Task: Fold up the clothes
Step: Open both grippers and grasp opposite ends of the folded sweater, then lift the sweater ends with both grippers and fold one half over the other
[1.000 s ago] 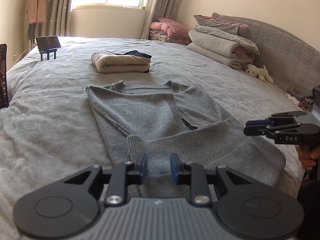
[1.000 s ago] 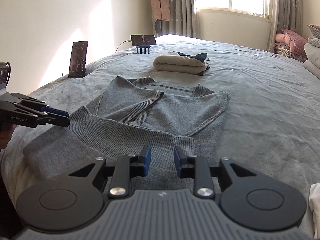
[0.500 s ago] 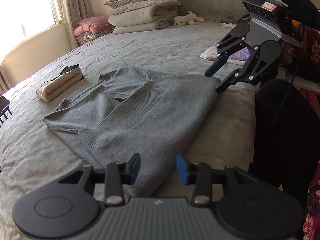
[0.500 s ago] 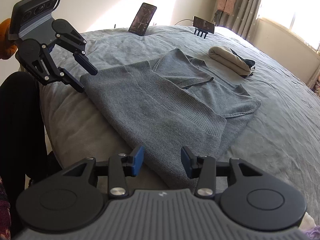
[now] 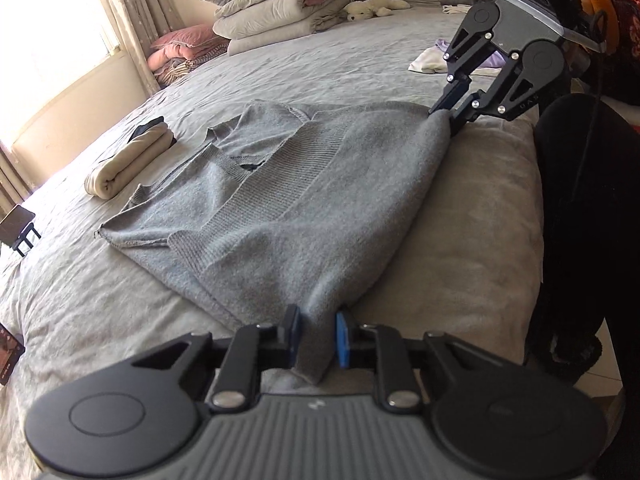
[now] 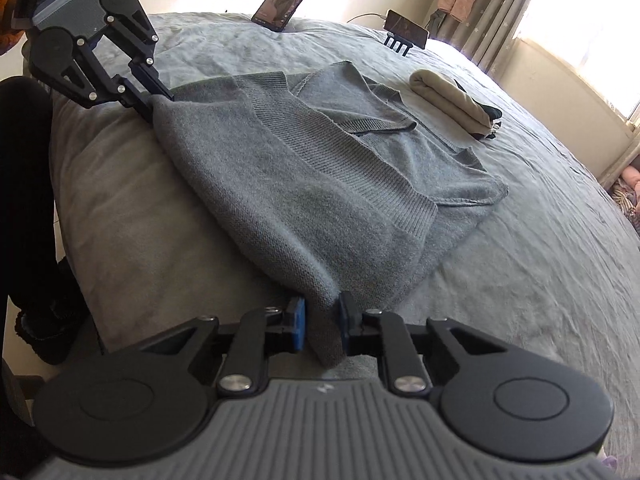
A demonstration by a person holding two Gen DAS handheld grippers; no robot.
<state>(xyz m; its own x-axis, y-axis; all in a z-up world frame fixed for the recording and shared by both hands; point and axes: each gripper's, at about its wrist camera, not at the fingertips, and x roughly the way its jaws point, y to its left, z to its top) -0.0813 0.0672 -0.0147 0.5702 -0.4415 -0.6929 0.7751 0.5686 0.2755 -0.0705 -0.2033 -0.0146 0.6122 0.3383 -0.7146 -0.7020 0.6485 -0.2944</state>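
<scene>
A grey knit sweater point(image 5: 280, 200) lies on the bed with its sleeves folded in; it also shows in the right wrist view point(image 6: 320, 168). My left gripper point(image 5: 316, 336) is shut on one near corner of the sweater's hem. It shows in the right wrist view point(image 6: 154, 106) at the far left. My right gripper point(image 6: 322, 324) is shut on the other near corner. It shows in the left wrist view point(image 5: 446, 120) at the upper right. The hem edge is stretched between the two grippers at the bed's near edge.
A folded beige garment point(image 5: 128, 160) lies beyond the sweater, also in the right wrist view point(image 6: 452, 98). Stacked quilts and pillows point(image 5: 276, 12) sit at the headboard. Two phones on stands point(image 6: 286, 0) point(image 6: 404, 30) stand on the bed's far side. My dark trouser leg point(image 5: 584, 208) is beside the bed.
Both grippers dropped to the sweater's near corners and closed on them. Half a second ago both were open above the hem.
</scene>
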